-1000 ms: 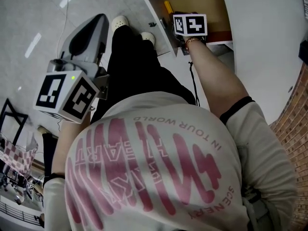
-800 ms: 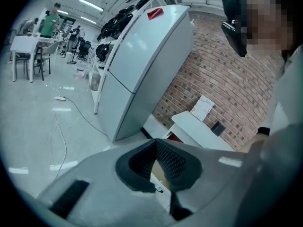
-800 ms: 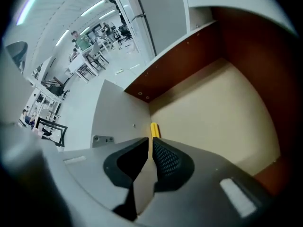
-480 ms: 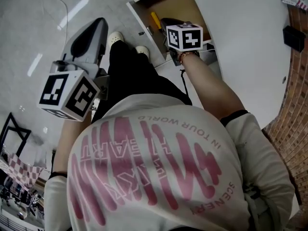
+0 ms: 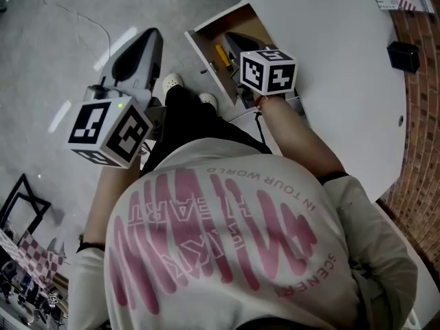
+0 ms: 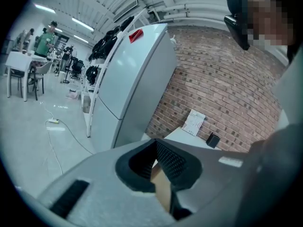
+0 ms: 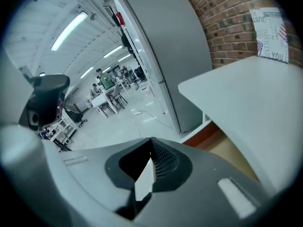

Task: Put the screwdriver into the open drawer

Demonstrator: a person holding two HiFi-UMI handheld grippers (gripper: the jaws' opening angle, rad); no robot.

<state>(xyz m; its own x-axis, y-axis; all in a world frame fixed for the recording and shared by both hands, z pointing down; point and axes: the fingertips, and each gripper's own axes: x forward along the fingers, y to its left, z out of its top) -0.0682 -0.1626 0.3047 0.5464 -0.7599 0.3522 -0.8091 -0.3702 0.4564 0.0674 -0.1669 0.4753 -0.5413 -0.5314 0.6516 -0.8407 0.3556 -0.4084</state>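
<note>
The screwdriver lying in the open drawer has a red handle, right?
Not quite: the handle is yellow, not red. The head view shows the yellow-handled screwdriver lying in the open wooden drawer.
</note>
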